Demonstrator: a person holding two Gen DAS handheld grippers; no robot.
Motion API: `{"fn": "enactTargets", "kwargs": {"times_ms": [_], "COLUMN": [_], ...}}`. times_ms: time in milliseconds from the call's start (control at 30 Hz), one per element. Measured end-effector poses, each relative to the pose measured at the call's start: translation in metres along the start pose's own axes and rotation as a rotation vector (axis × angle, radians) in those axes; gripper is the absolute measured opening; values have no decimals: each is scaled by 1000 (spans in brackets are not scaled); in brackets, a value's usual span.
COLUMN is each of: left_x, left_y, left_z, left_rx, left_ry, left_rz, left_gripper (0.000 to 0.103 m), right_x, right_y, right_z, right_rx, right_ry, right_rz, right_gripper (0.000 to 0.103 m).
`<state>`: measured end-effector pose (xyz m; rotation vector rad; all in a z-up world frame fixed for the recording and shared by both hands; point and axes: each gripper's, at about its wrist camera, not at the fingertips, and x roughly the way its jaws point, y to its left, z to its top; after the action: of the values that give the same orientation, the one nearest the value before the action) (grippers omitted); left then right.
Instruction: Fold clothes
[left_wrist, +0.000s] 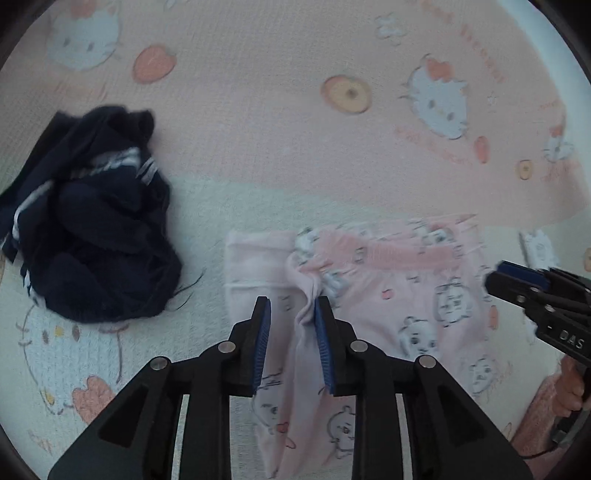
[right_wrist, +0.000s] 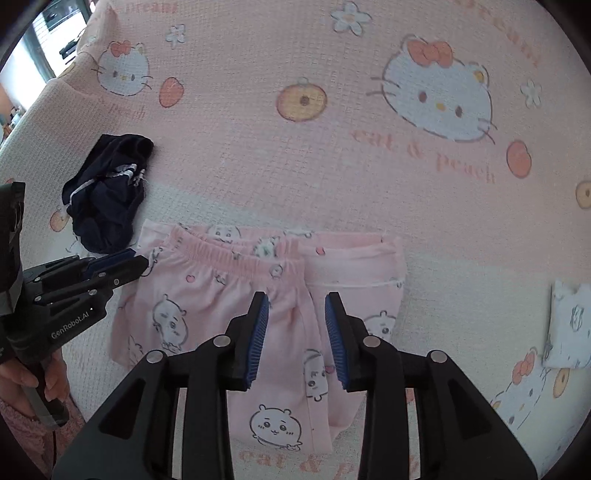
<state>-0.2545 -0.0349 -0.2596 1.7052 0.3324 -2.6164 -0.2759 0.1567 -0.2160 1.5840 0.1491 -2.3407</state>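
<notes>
Lying across the lower middle of both frames were the pink pajama pants (right_wrist: 236, 295), spread on a pink and cream bedspread (right_wrist: 258, 147) printed with cat faces and peaches. In the right wrist view the elastic waistband (right_wrist: 229, 254) ran along the top of the garment, and a folded-over part showed at its right side.

The left gripper (left_wrist: 291, 314) stood released, its blue pads apart, with a raised ridge of pink cloth between them, lying against the right-hand pad; it was not clamped. In the right wrist view that same gripper came in from the left edge, its tips at the pants' upper left corner, with a hand (right_wrist: 22, 376) holding its grip at lower left.

The right gripper (right_wrist: 297, 314) was also released, jaws wide over the middle of the pants; whether the tips touched the cloth I could not tell.

A crumpled navy garment (left_wrist: 92, 229) with white stripes sat at the left, just beside the pants. A small folded white cloth (right_wrist: 569, 325) lay at the right edge, well apart.
</notes>
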Motion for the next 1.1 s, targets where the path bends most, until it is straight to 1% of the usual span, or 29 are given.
{"fn": "enactTargets", "kwargs": {"times_ms": [33,67,100,133,167,200,267,300,333,367,433,500,533,567,600,633,667,700,767,900,1000,1100], "left_x": [-8,-18,-25,-32,-39,-40,-30,-23,-15,-12,-11,-12,-12,-14,-17,-20,-23,-25,-31,-50,-66,-82], "left_y": [10,18,25,31,38,41,39,39,36,32,27,20,16,13,10,8,5,2,-3,-14,-19,-16], "left_z": [-2,-7,-13,-19,-25,-33,-52,-60,-68,-74,-82,-84,-84,-85,-84,-84,-84,-83,-83,-85,-99,-122], "left_rx": [-64,-118,-160,-203,-246,-260,-248,-244,-246,-250,-251,-222,-207,-196,-186,-177,-168,-159,-140,-100,-87,-96], "left_ry": [-24,-43,-43,-42,-41,-23,39,77,112,121,107,103,104,102,99,96,93,90,83,65,67,83], "left_rz": [4,-32,-72,-112,-152,-168,-166,-174,-198,-214,-216,-202,-196,-196,-200,-204,-208,-212,-219,-231,-227,-248], "left_gripper": [26,26,27,30,34,34,34,34,34,34,34,34,34,34,34,23,12,12,9,9,9,9], "right_x": [0,0,-1,-4,-7,-11,-6,-2,0,2,4,17,18,18,19,20,20,20,13,-14,-34,-52], "right_y": [-9,-18,-27,-37,-47,-56,-68,-72,-72,-71,-68,-64,-61,-55,-48,-43,-41,-40,-40,-45,-52,-56], "right_z": [-7,-15,-23,-32,-41,-50,-68,-77,-82,-87,-92,-94,-93,-91,-89,-87,-86,-85,-87,-97,-112,-133], "right_rx": [31,63,94,132,171,209,272,298,310,318,319,327,319,291,252,220,218,221,217,222,244,269], "right_ry": [4,5,6,3,-1,-5,32,54,61,65,49,76,62,54,60,72,76,79,69,28,14,2], "right_rz": [-2,-1,-1,21,48,75,139,167,184,199,237,274,264,245,220,216,222,228,226,215,240,253], "right_gripper": [32,32,32,32,37,45,53,53,53,53,54,65,66,64,45,28,17,12,11,10,10,10]}}
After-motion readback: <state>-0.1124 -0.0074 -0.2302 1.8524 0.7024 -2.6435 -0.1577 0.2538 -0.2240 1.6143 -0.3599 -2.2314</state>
